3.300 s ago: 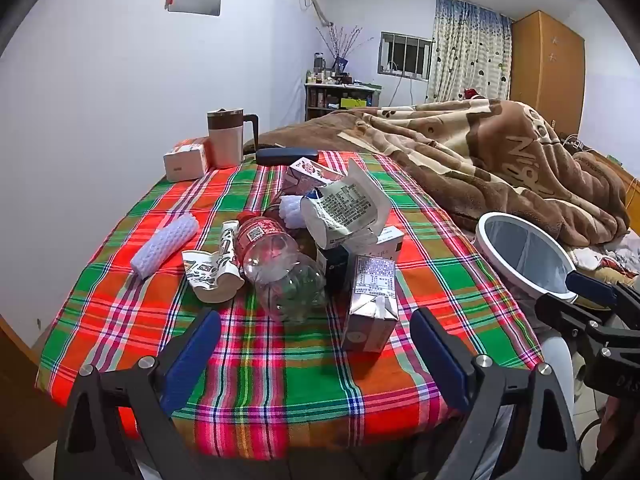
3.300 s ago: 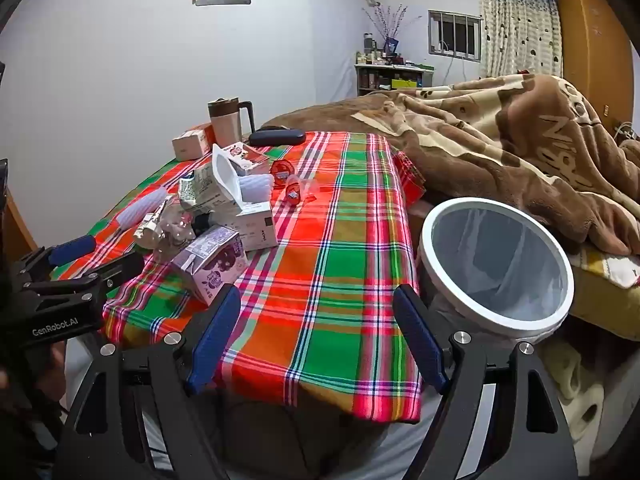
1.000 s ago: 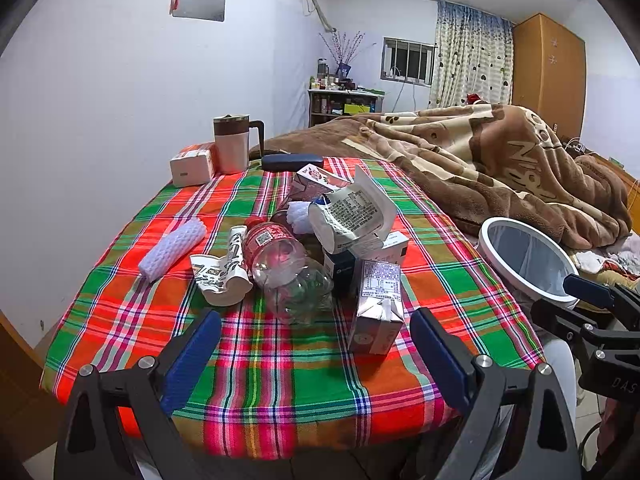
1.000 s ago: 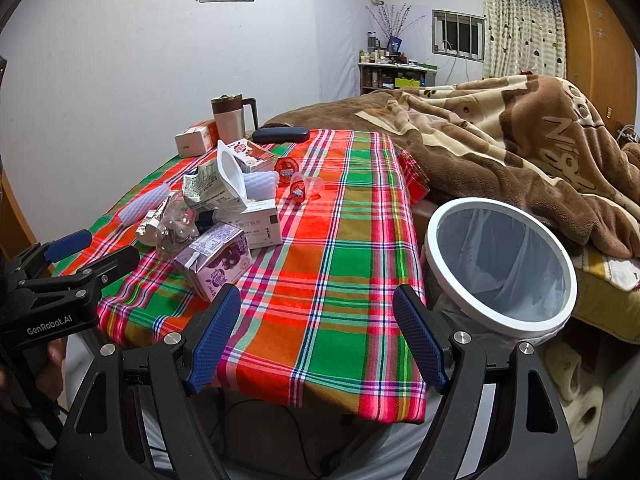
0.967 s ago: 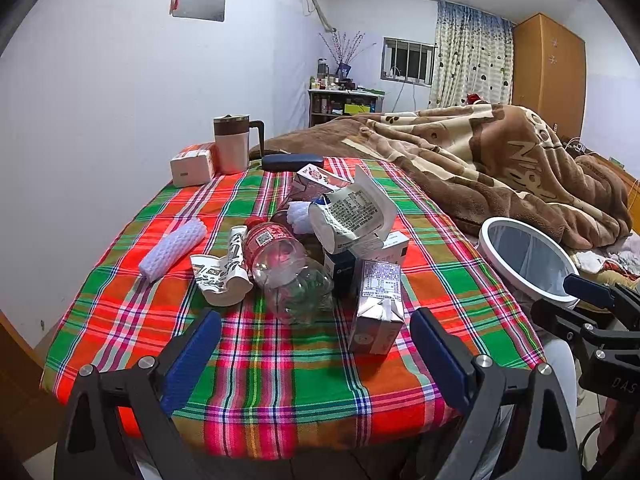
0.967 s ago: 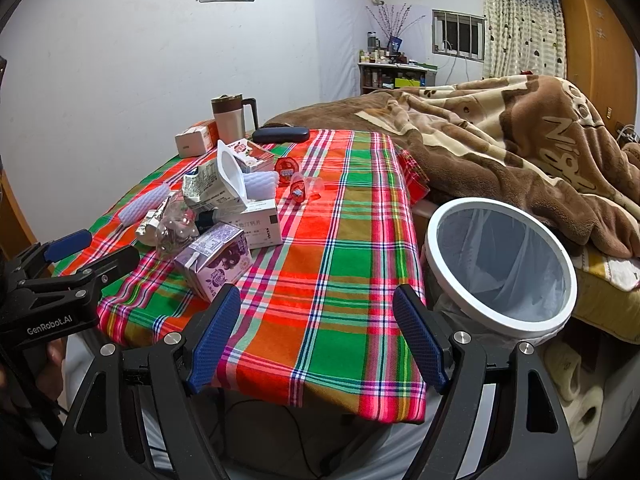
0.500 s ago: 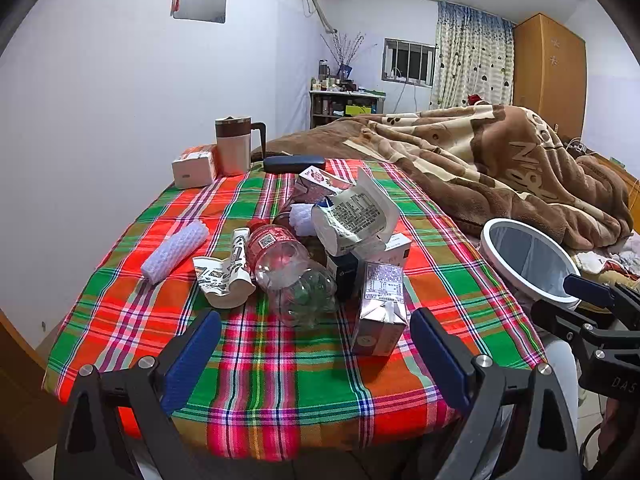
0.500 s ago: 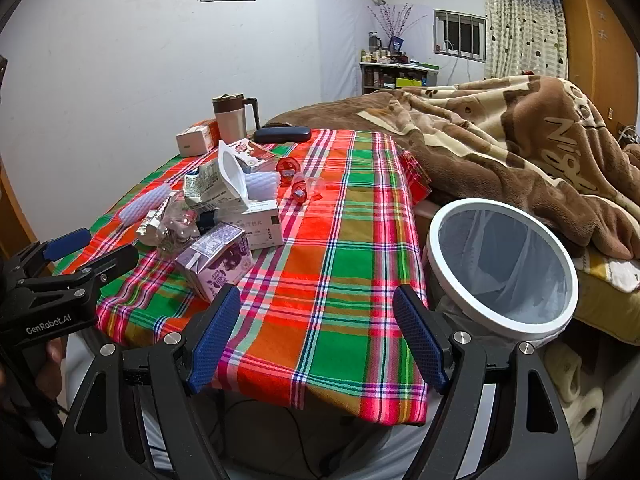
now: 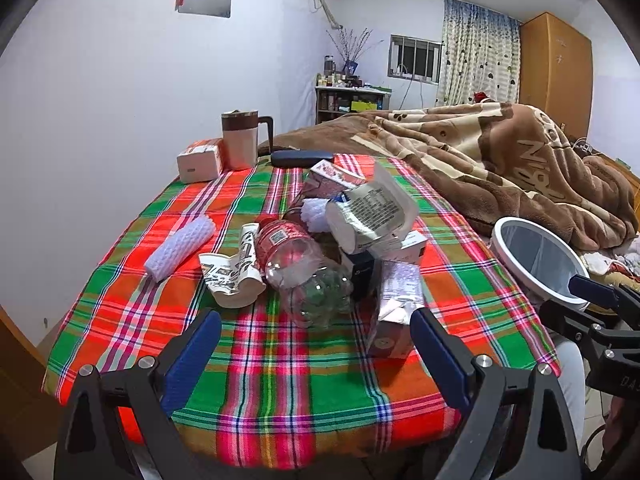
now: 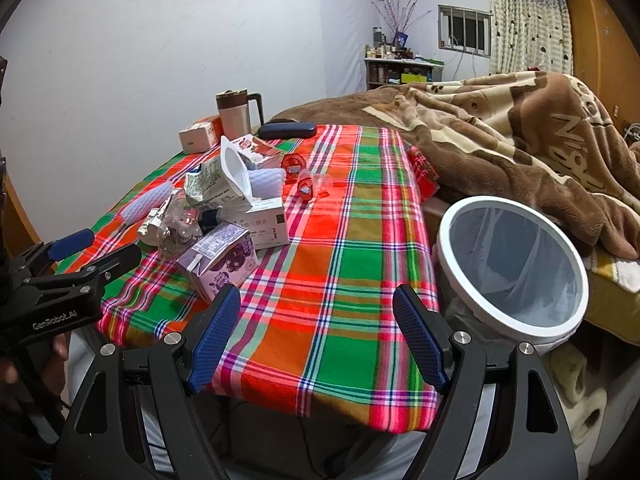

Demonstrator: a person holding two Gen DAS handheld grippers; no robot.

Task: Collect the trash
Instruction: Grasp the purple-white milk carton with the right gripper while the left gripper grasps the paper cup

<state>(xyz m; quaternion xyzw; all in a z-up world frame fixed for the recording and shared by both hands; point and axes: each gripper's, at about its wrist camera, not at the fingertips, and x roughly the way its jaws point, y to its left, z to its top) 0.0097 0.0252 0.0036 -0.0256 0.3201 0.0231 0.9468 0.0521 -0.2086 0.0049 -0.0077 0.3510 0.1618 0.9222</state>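
While unheld, trash [image 9: 308, 264] (2 fingers [image 9: 192, 354] apart)

The right hand-held gripper [image 10: 316, 336] is hovering at the near edge of the tabletop [image 10: 352, 264], its blue-padded jaws spread wide with nothing between them. A purple carton [image 10: 220, 258] is lying just beyond its left finger, touching a white box [image 10: 266, 226] amid crumpled packaging. The white-rimmed trash bin [image 10: 512, 268] is standing just beside the tabletop on the right. The left hand-held gripper [image 10: 96, 248] is reaching in from the left, open.
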